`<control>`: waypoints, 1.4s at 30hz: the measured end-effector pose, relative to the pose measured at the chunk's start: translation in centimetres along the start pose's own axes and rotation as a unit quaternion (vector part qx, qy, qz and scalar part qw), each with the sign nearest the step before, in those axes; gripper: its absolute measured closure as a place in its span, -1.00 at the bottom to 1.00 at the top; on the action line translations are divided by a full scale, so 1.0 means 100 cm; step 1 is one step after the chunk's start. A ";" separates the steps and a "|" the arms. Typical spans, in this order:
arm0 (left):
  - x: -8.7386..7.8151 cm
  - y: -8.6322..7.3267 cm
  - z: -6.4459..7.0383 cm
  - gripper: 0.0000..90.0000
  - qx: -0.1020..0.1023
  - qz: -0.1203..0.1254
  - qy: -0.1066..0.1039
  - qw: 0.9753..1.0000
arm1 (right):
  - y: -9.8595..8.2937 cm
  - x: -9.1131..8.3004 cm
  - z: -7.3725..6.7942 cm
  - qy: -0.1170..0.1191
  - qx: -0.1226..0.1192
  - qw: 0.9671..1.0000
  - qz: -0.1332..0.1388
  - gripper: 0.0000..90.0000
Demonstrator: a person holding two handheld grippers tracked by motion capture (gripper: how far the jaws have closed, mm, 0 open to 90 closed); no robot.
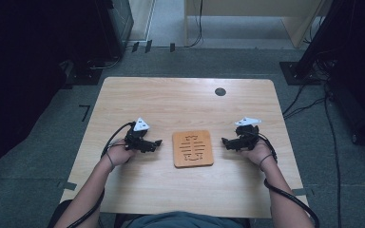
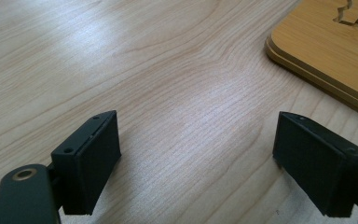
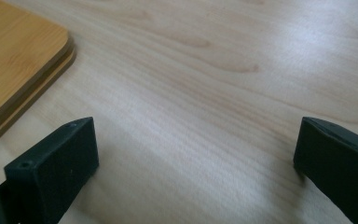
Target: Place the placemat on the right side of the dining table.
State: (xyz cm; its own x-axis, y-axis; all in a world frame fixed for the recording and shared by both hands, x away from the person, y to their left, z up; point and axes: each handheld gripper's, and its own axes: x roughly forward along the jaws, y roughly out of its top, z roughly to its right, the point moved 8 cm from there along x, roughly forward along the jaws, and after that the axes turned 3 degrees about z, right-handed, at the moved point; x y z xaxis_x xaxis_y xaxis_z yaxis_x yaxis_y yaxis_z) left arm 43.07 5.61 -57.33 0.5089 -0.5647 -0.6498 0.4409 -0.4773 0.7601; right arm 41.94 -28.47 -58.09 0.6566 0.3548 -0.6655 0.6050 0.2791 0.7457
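Basically pre-grasp: wooden board [image 1: 193,148] lies flat mid-table [image 1: 171,99], between left gripper [image 1: 158,142] and right gripper [image 1: 224,141], both spread wide, holding nothing. Next likely: close in on its edges.

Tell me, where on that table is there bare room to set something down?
Plenty. The whole far half of the table is bare, from the wooden board back to the small dark hole. The near strip in front of the board is free too. It is tightest in the middle, where the left tool and right tool flank the board.
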 end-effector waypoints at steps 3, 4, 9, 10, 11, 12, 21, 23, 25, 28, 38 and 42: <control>0.000 0.000 0.000 -0.73 0.000 -0.001 0.000 1.000 | 0.001 0.001 0.000 -0.005 0.004 1.000 0.000 -1.00; 0.000 0.000 0.000 -0.73 0.000 0.000 0.000 1.000 | 0.002 0.002 0.000 -0.005 0.003 1.000 0.001 -1.00; 0.001 0.000 0.000 -0.74 -0.001 -0.001 0.001 1.000 | 0.003 0.004 0.000 -0.010 0.009 1.000 -0.002 -1.00; 0.001 0.000 0.000 -0.75 -0.001 0.000 0.001 1.000 | 0.004 0.004 0.000 -0.007 0.005 1.000 -0.006 -1.00; 0.001 0.001 0.000 -0.75 -0.002 0.000 0.001 1.000 | 0.005 0.004 0.000 -0.006 0.006 1.000 -0.010 -1.00; 0.001 0.001 0.000 -0.75 -0.002 0.000 0.001 1.000 | 0.005 0.005 0.000 -0.004 0.003 1.000 -0.014 -1.00; 0.001 0.001 0.000 -0.76 -0.004 -0.001 0.003 1.000 | 0.009 0.006 0.000 -0.007 0.000 0.998 -0.057 -1.00; 0.001 0.001 0.000 -0.76 -0.004 -0.002 0.004 1.000 | 0.009 0.006 0.000 -0.009 0.003 0.998 -0.064 -1.00; 0.002 0.001 0.000 -0.77 -0.004 -0.001 0.005 1.000 | 0.010 0.006 0.000 -0.010 0.003 0.998 -0.068 -1.00; 0.002 0.001 0.000 -0.77 -0.004 -0.002 0.005 1.000 | 0.010 0.006 -0.001 -0.011 0.005 0.997 -0.077 -1.00; 0.002 0.002 0.001 -0.77 -0.006 -0.004 0.007 1.000 | 0.012 0.002 -0.003 -0.005 0.000 0.996 -0.085 -0.71; 0.002 0.002 0.003 -0.77 -0.007 -0.009 0.007 1.000 | 0.014 -0.001 -0.006 0.000 0.004 0.996 -0.090 -0.60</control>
State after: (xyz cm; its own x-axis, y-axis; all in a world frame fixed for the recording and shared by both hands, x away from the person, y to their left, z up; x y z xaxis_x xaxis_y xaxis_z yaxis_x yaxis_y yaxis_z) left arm 43.02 5.25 -57.30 0.5109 -0.5466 -0.6635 0.4610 -0.4772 0.7482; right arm 42.51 -27.57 -56.96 0.5372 0.2994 -0.7885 0.7165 0.3313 0.6139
